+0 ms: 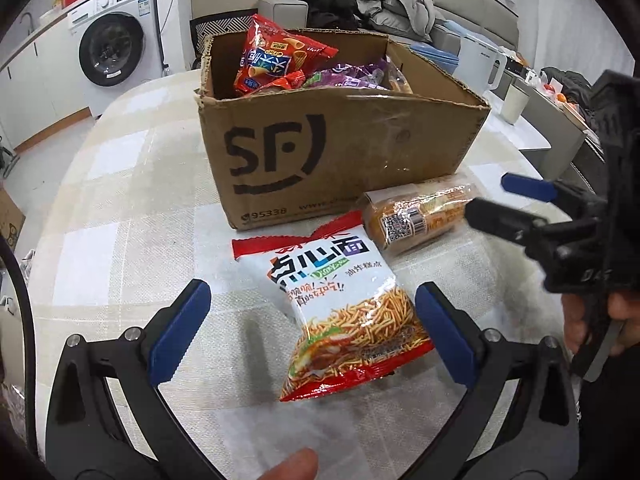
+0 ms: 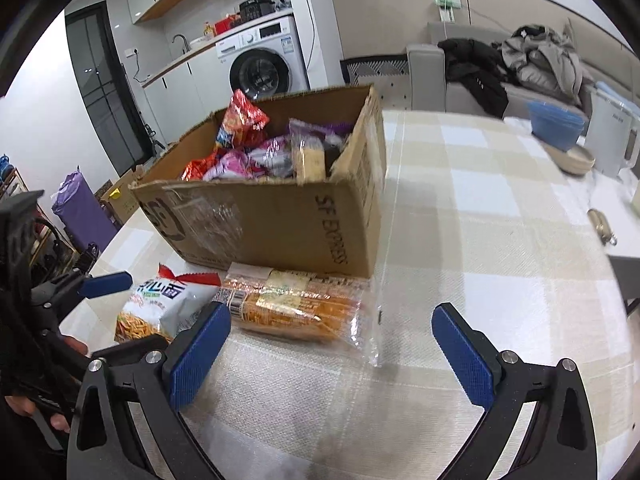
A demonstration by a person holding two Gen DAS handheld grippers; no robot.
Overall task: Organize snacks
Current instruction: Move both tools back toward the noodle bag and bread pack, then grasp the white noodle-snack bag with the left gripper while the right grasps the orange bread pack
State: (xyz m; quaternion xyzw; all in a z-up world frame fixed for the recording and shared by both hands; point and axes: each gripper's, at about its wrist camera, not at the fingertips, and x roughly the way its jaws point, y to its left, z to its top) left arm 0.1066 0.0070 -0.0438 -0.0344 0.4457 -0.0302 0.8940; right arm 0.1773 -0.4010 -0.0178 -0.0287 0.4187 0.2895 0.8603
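A cardboard box point(image 1: 344, 152) marked SF stands on the checked table and holds several snack bags point(image 1: 280, 60); it also shows in the right wrist view point(image 2: 280, 224). A white and red noodle snack bag point(image 1: 344, 312) lies in front of it, between the open jaws of my left gripper point(image 1: 312, 332). An orange clear-wrapped packet point(image 1: 420, 216) lies beside the box's front corner. My right gripper point(image 2: 332, 352) is open, just short of that packet point(image 2: 296, 304). The noodle bag point(image 2: 160, 304) shows to its left.
The table point(image 2: 480, 240) stretches to the right, with a blue bowl point(image 2: 556, 124), a white kettle point(image 2: 612, 140) and a small object point(image 2: 600, 220) at its far side. A washing machine point(image 1: 112, 44) and a sofa with clothes point(image 1: 400, 4) stand behind.
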